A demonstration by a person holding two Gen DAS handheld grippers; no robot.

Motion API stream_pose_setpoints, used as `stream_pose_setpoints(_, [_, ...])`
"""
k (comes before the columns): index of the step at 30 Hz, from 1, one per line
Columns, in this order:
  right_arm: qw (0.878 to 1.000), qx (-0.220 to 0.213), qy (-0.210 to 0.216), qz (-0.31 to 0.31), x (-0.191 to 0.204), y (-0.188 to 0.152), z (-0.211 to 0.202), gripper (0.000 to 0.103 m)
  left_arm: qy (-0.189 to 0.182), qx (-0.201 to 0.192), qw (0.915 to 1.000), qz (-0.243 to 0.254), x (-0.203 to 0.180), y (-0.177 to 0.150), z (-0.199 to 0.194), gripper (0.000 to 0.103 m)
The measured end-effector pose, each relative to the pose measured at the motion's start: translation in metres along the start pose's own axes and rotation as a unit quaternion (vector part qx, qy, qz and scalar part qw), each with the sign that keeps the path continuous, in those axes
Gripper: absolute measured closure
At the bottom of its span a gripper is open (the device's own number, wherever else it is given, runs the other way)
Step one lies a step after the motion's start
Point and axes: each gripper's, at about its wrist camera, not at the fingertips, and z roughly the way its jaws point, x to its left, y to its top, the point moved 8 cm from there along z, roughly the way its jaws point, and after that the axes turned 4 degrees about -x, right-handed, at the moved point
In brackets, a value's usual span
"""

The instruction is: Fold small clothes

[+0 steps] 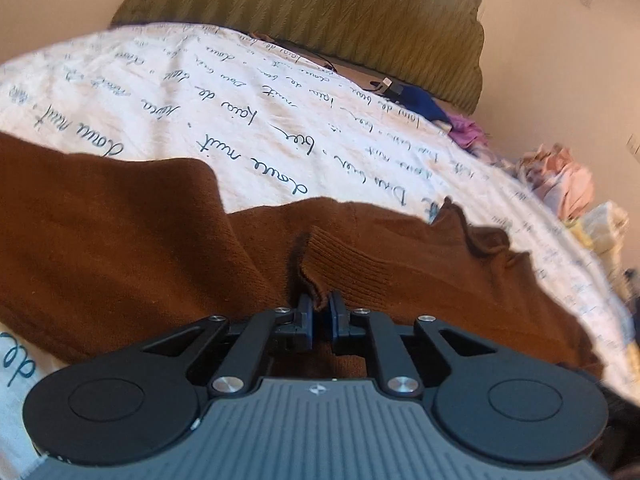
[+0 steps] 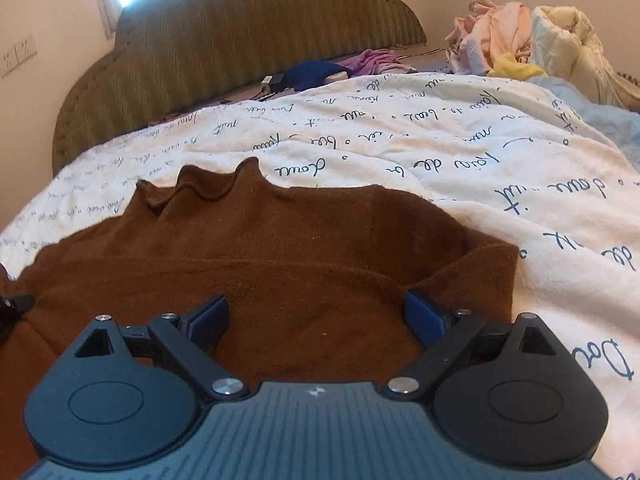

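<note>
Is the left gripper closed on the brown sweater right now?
Shut. The left gripper pinches a ribbed edge of the brown sweater between its nearly touching fingers; the fabric pokes up from between them.

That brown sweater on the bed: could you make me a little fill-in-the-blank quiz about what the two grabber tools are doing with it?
1. The left gripper is ____ on a ribbed edge of the brown sweater.
2. The right gripper hovers over the sweater with its jaws ____.
3. The sweater lies on a white quilt printed with dark ____.
4. Behind the quilt stands a headboard coloured ____.

Missing words: shut; open; handwriting; green
</note>
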Motion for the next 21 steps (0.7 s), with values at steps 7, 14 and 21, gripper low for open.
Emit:
stream_pose_setpoints(7, [1.000, 0.003, -0.010, -0.017, 0.005, 0.002, 0.001, 0.007, 0.047, -0.161, 0.9778, -0.125, 0.138, 0.070, -0.112, 0.035])
stream_pose_setpoints(14, [1.000, -0.001, -0.007, -0.010, 0.004, 0.003, -0.001, 0.007, 0.132, -0.202, 0.8998, -0.364, 0.339, 0.082, -0.167, 0.043])
stream_pose_setpoints(21, [1.000, -0.001, -0.007, -0.009, 0.004, 0.003, 0.000, 0.007, 0.106, -0.199, 0.8953, -0.384, 0.369, 0.093, -0.151, 0.095])
